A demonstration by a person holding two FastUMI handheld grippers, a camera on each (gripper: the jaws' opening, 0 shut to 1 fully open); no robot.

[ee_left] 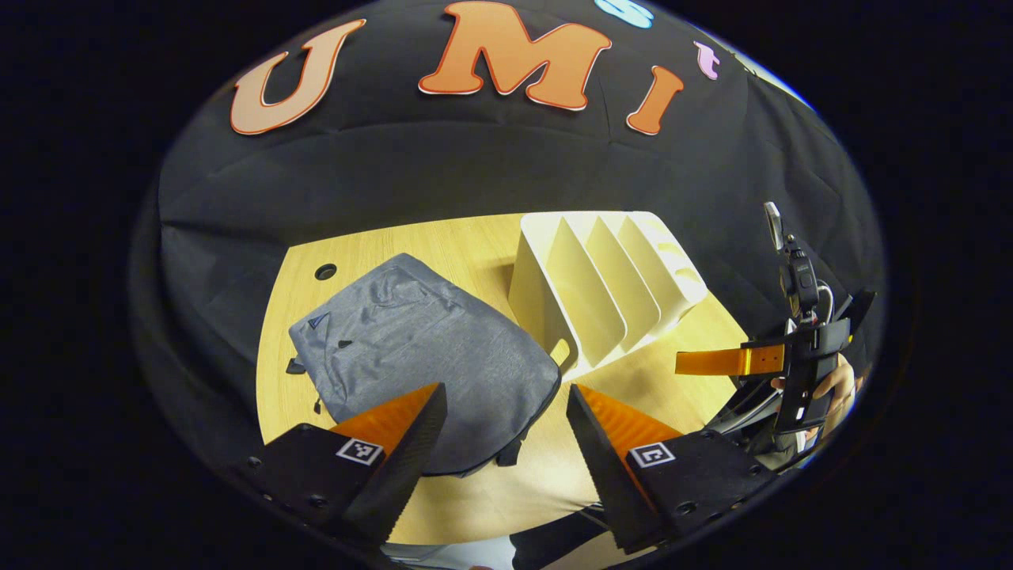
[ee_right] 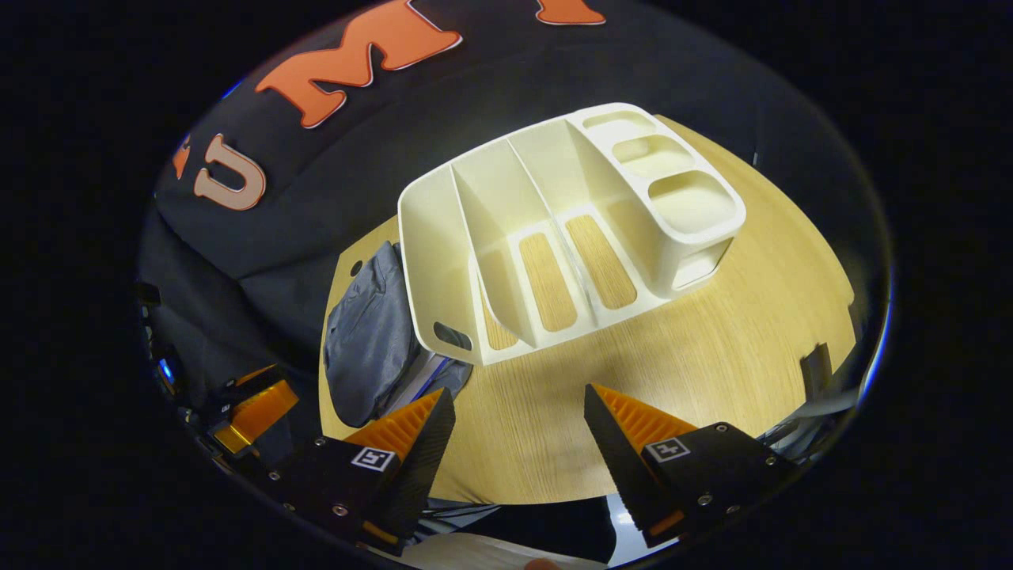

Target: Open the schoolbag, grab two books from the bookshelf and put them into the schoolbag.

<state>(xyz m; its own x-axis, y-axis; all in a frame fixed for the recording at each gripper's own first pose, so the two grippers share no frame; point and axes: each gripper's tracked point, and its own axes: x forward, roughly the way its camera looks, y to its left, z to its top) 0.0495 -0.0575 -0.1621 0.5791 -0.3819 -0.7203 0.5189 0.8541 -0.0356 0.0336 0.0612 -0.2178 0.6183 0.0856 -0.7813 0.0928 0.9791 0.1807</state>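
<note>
Grey fabric schoolbag (ee_left: 419, 356) lies flat on light wood surface (ee_right: 712, 348), touching cream plastic divided bookshelf (ee_right: 570, 229). Left tongs (ee_left: 506, 443) & right tongs (ee_right: 518, 443) both spread apart, gripping nothing, above surface.

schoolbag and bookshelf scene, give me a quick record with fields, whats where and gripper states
schoolbag: grey, lying flat on the wooden table, left of the bookshelf in the left gripper view
bookshelf: cream, upright dividers, slots hold no books
books: a light edge with a blue line shows at the schoolbag's mouth in the right gripper view; cannot tell if it is a book
left gripper: open, above the table's near edge, holding nothing
right gripper: open, facing the bookshelf, holding nothing
</note>
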